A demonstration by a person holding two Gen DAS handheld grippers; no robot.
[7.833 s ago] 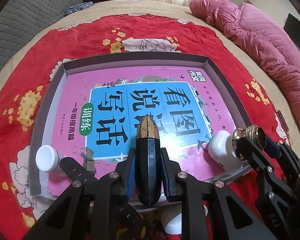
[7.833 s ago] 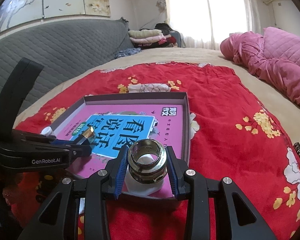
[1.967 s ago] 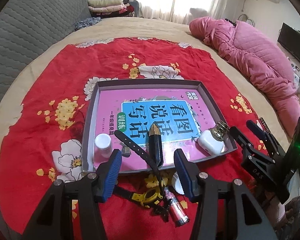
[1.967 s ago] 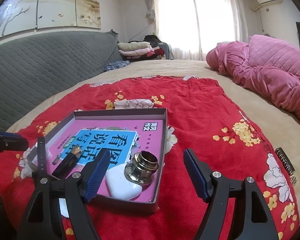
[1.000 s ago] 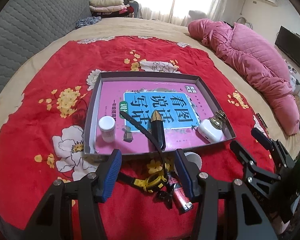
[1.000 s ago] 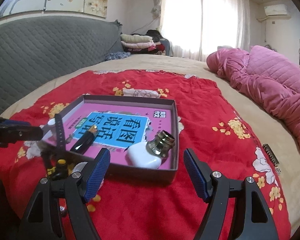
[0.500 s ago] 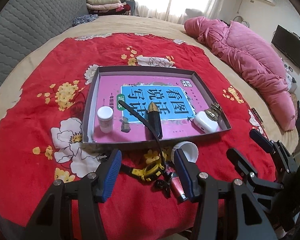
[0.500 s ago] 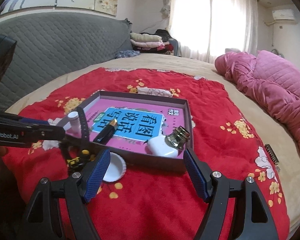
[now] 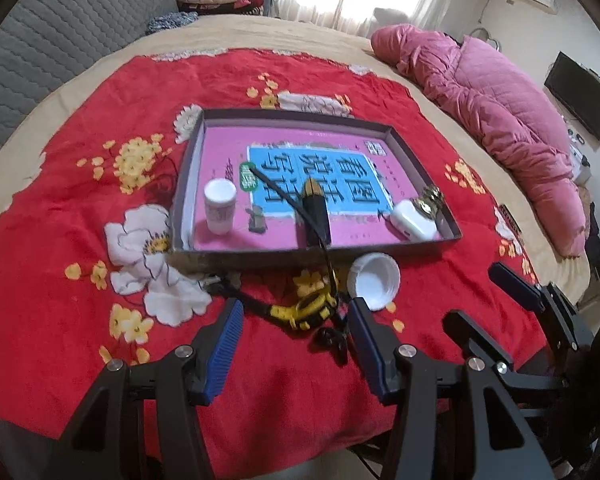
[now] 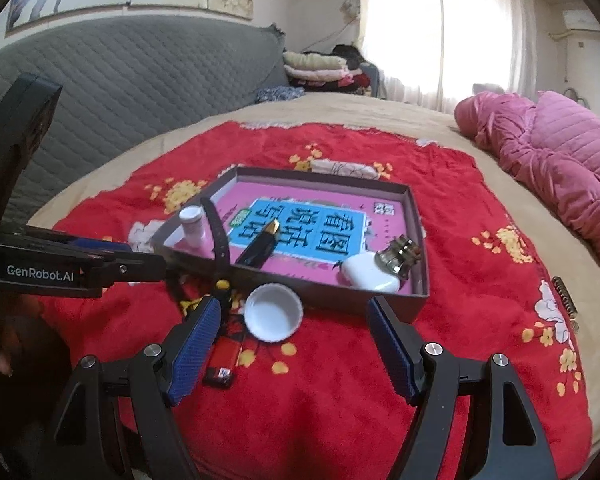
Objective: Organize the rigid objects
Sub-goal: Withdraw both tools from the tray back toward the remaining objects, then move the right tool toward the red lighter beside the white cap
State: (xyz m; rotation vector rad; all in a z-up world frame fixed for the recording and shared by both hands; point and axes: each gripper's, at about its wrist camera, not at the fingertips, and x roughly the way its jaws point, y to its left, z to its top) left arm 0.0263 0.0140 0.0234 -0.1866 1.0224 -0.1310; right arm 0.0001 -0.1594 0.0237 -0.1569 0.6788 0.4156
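I hold both grippers released and empty, the left gripper (image 9: 294, 344) and right gripper (image 10: 294, 344), near a shallow box (image 9: 236, 258) on a red blanket (image 9: 60, 320). Inside it sit a white bottle (image 9: 219, 206), black pen (image 9: 315, 216) and brass fitting (image 9: 430, 202); a white cap (image 10: 273, 317) lies just outside its near wall.

The lighter (image 10: 223, 358) is partly hidden behind the right gripper's (image 10: 294, 344) left finger. The strap (image 9: 288, 196) crosses the dark case (image 9: 315, 216), covering part of it. The small grey object (image 9: 257, 219) beside the bottle (image 9: 219, 206) is too blurred to identify.
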